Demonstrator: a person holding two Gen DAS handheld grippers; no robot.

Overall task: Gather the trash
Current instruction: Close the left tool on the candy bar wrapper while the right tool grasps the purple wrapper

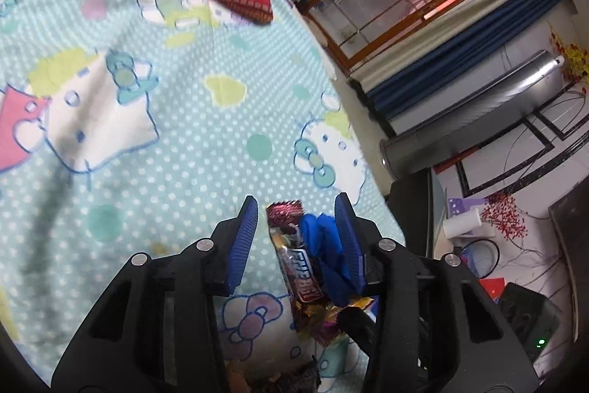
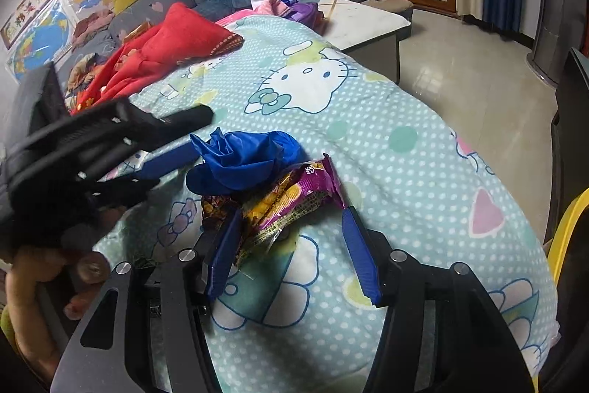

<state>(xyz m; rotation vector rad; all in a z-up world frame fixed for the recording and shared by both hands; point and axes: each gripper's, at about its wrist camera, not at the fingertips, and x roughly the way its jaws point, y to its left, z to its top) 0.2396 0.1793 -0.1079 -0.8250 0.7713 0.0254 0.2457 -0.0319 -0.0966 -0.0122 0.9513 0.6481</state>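
Trash lies heaped on the cartoon-print blanket: a crumpled blue glove atop snack wrappers. Left gripper, fingers part-open, straddles glove and a wrapper, the right-hand pad touching the glove. Right gripper, fingers half-open, flanks the purple wrapper; grip unclear

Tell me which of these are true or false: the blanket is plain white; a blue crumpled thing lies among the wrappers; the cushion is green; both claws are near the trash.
1. The blanket is plain white. False: it is mint green with white dots and cartoon cats.
2. A crumpled blue glove lies against the snack wrappers. True.
3. The cushion is green. False: it is red.
4. The left gripper and right gripper are both at the trash. True.
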